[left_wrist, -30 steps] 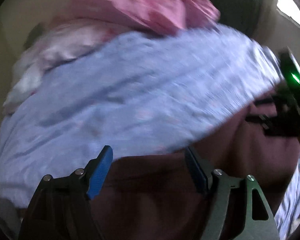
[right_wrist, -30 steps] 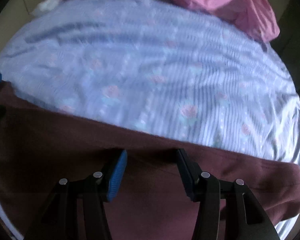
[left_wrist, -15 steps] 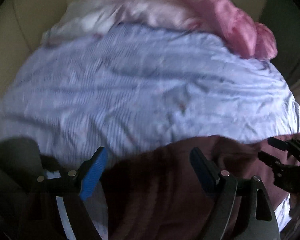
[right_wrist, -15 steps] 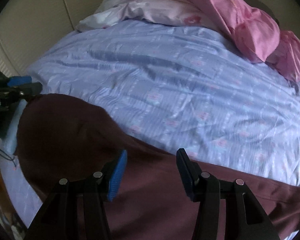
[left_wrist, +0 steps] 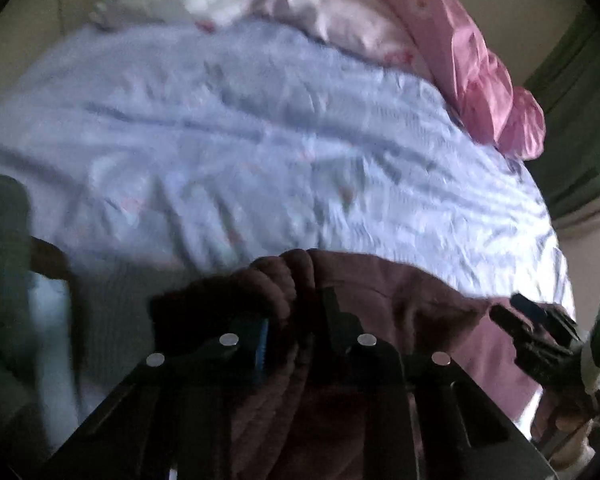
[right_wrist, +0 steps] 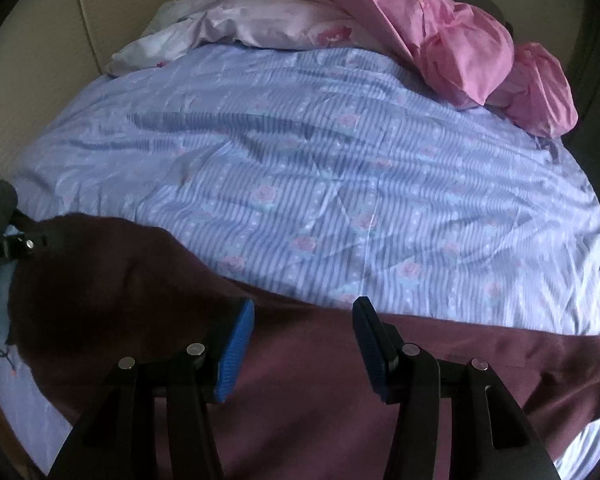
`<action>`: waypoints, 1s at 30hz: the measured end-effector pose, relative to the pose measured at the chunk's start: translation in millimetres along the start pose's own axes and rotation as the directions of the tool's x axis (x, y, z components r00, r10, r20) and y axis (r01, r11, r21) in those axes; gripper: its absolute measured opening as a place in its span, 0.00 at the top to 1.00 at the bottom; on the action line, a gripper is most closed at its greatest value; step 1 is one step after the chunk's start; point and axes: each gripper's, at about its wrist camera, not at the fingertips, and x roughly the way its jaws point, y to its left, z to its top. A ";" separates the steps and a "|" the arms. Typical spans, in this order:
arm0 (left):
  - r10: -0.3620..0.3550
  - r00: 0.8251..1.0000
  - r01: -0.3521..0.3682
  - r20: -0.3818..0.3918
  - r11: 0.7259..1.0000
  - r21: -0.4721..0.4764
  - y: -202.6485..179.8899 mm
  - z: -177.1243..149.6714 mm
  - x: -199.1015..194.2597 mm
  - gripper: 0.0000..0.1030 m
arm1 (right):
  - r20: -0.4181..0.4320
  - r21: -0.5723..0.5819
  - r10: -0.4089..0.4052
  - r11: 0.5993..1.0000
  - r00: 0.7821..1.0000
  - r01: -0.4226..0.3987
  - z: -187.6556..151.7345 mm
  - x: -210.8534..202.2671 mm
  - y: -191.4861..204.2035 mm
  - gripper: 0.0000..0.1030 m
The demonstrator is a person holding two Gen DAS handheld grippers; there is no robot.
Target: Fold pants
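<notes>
Blue bedsheet (right_wrist: 340,168), left hand-held gripper (left_wrist: 296,320) closing on maroon pants (left_wrist: 380,292)

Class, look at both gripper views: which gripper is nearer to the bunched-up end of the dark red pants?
Left. The left gripper is closing with the bunched end of the pants between its fingers. The right gripper sits further along, over a flat stretch, fingers apart.

Maroon pants (right_wrist: 308,384) lie across a blue floral bedsheet (right_wrist: 340,184); the right hand-held gripper (right_wrist: 304,344) hovers above, fingers apart.
</notes>
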 end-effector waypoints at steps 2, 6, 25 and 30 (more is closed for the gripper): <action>0.029 0.998 -0.027 0.056 0.999 -0.033 5.2 2.6 -14.2 0.79 | 0.008 0.010 0.000 1.000 1.000 0.000 -1.5 -1.8 2.7 0.50; 0.160 0.976 -0.156 0.147 0.987 -0.041 12.1 2.6 -24.5 0.79 | 0.028 0.025 0.028 0.999 0.999 -0.029 -4.9 -7.7 11.3 0.50; 0.343 0.930 -0.363 0.130 0.910 0.200 -30.3 -2.9 -1.7 0.63 | 0.082 0.043 -0.040 0.998 0.996 0.037 -10.1 15.8 -5.9 0.50; 0.320 0.935 -0.351 0.153 0.902 0.254 -51.0 -8.0 -21.7 0.49 | 0.265 -0.059 -0.017 0.998 0.964 0.034 -28.6 -68.4 -4.7 0.46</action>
